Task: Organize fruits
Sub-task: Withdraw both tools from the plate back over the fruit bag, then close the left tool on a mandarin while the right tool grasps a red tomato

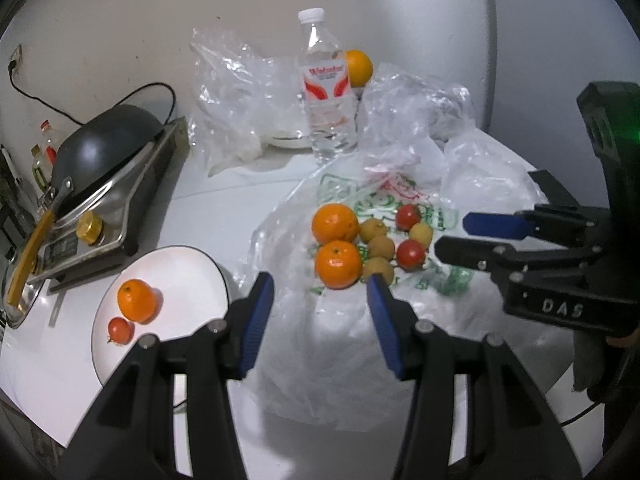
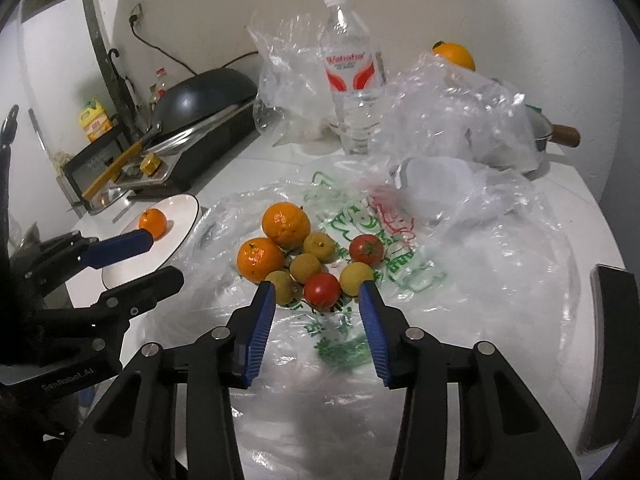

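Note:
A pile of fruit lies on a flattened printed plastic bag (image 1: 400,292): two tangerines (image 1: 335,223), two red tomatoes (image 1: 411,254) and several small yellow-brown fruits (image 1: 378,268). To the left, a white plate (image 1: 180,272) holds one tangerine (image 1: 136,300) and one tomato (image 1: 120,330). My left gripper (image 1: 320,284) is open just short of the nearer tangerine (image 1: 338,264), with nothing between its pads. My right gripper (image 2: 316,288) is also open. The near tomato (image 2: 322,290) sits just past its fingertips, and the pads do not touch it. Each gripper shows in the other's view: right gripper (image 1: 452,236), left gripper (image 2: 166,256).
A water bottle (image 1: 328,92) and crumpled clear bags (image 1: 416,120) stand behind the fruit, with an orange (image 1: 358,67) at the back. A black wok (image 1: 104,140) sits on a gas stove (image 1: 100,232) at the left. A pot with a wooden handle (image 2: 564,136) lies at the far right.

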`<state>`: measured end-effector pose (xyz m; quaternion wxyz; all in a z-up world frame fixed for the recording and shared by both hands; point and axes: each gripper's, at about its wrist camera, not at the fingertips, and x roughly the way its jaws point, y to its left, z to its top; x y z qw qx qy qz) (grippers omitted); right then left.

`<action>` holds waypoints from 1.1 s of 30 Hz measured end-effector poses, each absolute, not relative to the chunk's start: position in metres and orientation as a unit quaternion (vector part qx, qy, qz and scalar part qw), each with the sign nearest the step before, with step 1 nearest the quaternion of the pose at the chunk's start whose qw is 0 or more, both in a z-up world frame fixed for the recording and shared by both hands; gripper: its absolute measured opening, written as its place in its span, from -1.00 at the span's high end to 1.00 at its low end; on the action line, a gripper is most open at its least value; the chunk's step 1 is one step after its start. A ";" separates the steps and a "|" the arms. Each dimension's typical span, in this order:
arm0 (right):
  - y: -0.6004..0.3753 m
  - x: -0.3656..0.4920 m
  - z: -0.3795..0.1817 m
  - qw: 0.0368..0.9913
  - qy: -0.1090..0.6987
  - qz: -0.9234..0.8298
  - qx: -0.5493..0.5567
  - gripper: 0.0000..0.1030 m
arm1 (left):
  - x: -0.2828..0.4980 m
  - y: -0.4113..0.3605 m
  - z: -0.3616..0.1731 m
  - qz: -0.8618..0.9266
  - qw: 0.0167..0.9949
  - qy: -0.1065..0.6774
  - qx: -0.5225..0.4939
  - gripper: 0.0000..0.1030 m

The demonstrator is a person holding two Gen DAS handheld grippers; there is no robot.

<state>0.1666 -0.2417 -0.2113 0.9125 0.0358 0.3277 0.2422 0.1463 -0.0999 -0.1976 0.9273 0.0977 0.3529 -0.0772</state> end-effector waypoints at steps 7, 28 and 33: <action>-0.230 0.180 -0.222 0.906 0.343 0.245 0.026 0.23 | 0.157 -0.099 -0.208 -0.081 0.923 0.363 0.096 0.03; -0.210 0.215 -0.241 0.891 0.395 0.225 -0.002 0.41 | 0.188 -0.100 -0.226 -0.105 0.916 0.373 0.103 0.03; -0.211 0.217 -0.241 0.890 0.394 0.228 -0.010 0.47 | 0.197 -0.108 -0.232 -0.111 0.911 0.379 0.119 0.03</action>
